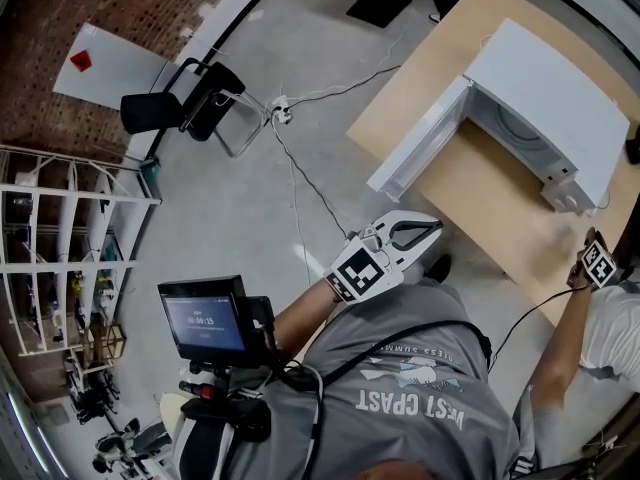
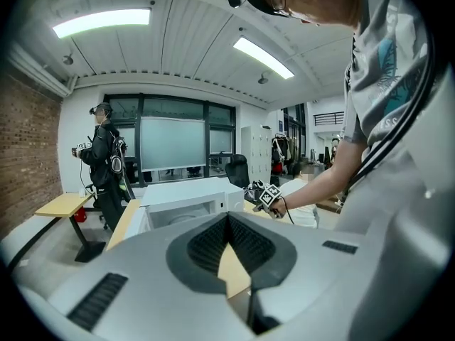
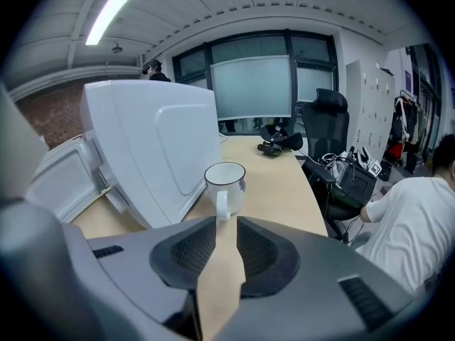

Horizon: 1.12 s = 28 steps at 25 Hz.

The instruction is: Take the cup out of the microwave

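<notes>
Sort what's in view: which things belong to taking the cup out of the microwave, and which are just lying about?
Job: cup, already out on the table beside the microwave; its open door; right tongs, open behind the cup's handle; left tongs, shut.
Lying about: black chair; floor cables; shelving.

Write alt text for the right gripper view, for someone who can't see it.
A white mug stands upright on a wooden table, handle toward the camera, just beyond the open, empty jaws of the right hand-held gripper. A white microwave sits to its left with its door open; a seated person in white is at right.
</notes>
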Available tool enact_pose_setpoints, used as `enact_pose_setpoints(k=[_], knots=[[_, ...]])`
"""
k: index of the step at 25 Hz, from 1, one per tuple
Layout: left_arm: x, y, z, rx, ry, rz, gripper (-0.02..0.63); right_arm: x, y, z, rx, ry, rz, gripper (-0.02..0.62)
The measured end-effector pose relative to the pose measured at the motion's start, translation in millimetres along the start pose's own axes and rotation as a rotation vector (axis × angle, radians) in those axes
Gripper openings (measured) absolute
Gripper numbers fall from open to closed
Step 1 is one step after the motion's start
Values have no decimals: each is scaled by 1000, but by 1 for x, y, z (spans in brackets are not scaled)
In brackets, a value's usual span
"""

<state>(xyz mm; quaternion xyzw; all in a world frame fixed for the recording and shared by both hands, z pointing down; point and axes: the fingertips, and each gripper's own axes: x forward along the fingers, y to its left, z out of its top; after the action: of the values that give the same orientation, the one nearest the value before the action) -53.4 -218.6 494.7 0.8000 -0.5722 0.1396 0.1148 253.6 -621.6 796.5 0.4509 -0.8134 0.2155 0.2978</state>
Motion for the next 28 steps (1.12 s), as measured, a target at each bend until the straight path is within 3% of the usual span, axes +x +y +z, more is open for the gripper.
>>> enact_pose_setpoints(k=[9, 12, 16, 21, 28], knots=[[-34, -24, -7, 22, -58, -50, 43, -104, 22, 26, -45, -147, -51, 77], [-54, -29, -8, 28, -90, -69, 43, -150, 49, 36, -122, -188, -52, 77], [-96, -28, -10, 45, -133, -119, 43, -230, 105, 60, -215, -280, -66, 77], [-143, -26, -44, 58, -138, -139, 43, -314, 182, 68, -268, -432, -45, 77], [-266, -2, -84, 45, -147, -147, 43, -449, 340, 42, -175, -591, 59, 76]])
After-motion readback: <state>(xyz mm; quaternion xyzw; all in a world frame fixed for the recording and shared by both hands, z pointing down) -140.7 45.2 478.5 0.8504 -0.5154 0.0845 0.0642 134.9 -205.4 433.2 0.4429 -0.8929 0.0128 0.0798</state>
